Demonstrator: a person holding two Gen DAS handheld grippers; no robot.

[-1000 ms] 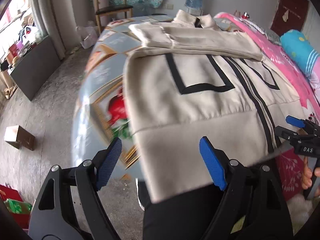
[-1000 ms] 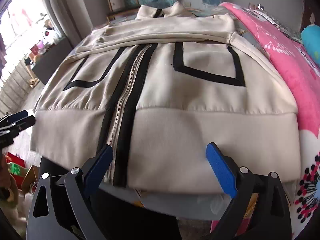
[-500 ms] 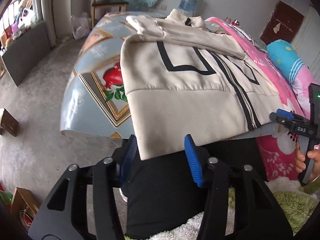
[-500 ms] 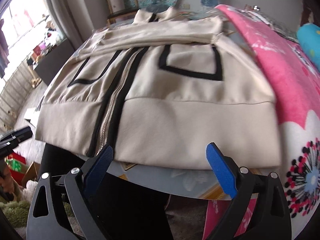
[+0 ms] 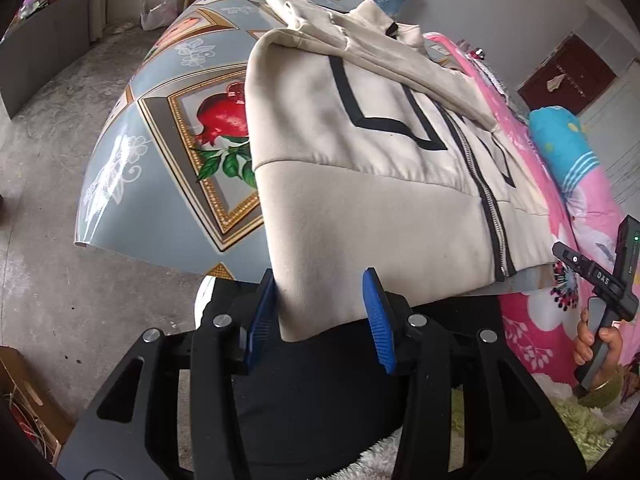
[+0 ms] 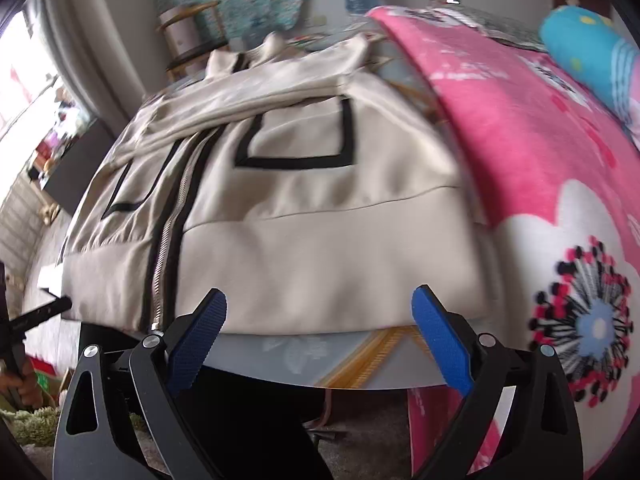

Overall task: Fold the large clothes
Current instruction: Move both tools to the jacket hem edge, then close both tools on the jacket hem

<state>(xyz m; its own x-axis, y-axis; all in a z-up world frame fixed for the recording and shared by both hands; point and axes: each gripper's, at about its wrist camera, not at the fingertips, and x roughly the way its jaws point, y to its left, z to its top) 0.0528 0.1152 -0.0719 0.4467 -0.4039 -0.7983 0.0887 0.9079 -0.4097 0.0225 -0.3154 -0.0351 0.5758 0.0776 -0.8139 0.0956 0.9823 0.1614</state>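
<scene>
The table, under a blue fruit-print cloth, carries the jacket laid flat, front up and zipped; a pink blanket lies just beside it on the right. The jacket's long axis runs from the hem, which overhangs the near table edge toward the person, to the collar at the far end, so it points away from the person; its zip follows that same line, and both sleeves are folded across the chest near the collar. The step in hand looks like taking the two hem corners to carry the bottom half up toward the collar. The left gripper has just been closing its jaws; the left hem corner hangs between them, the left pad at the cloth's edge and the right pad still with a gap, so it straddles the corner without pinching it. To do this well it should bite all layers of the thick band, a little in from the corner. The right gripper is spread wide just in front of the hem's right half, holding nothing; it would do best to slide further toward the right corner before closing, so both grips match and the fold comes out square across the zip.
</scene>
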